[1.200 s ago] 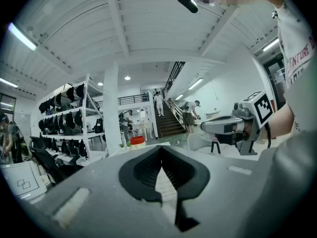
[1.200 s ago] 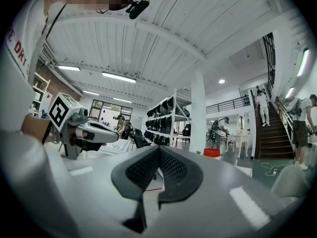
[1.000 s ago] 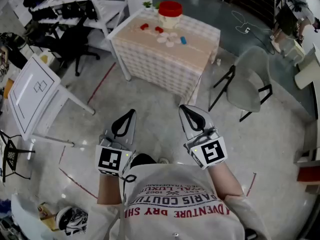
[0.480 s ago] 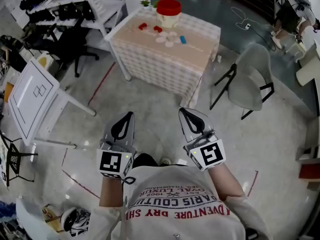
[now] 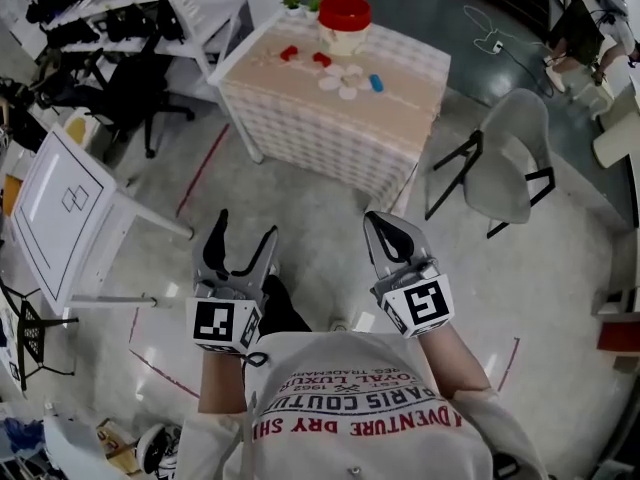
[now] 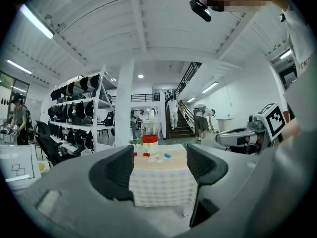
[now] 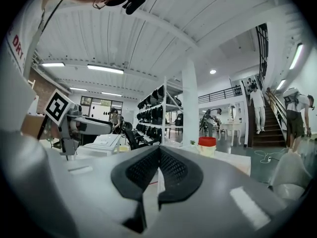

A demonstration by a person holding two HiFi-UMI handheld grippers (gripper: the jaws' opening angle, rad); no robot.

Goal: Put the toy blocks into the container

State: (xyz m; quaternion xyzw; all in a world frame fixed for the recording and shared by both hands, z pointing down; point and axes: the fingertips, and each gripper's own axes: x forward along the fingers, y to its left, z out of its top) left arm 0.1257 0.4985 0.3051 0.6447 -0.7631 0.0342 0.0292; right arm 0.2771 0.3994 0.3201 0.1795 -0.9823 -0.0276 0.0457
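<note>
Approach step, nothing is grasped. The left gripper (image 5: 245, 232) has just been opening and is empty; the right gripper (image 5: 373, 218) is closed and empty. Next they must reach the blocks (image 5: 340, 76).

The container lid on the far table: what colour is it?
The lid is red; the head view shows it best.

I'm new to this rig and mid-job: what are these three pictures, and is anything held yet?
There is no robot: a person holds a two-jaw gripper in each hand. The head view looks down from their head. The other two cameras ride on the grippers and look along the jaws. The left gripper has just been opening, with nothing between its jaws. The right gripper is shut and empty. Ahead, across the floor, a table carries the red-topped container and scattered blocks.
</note>
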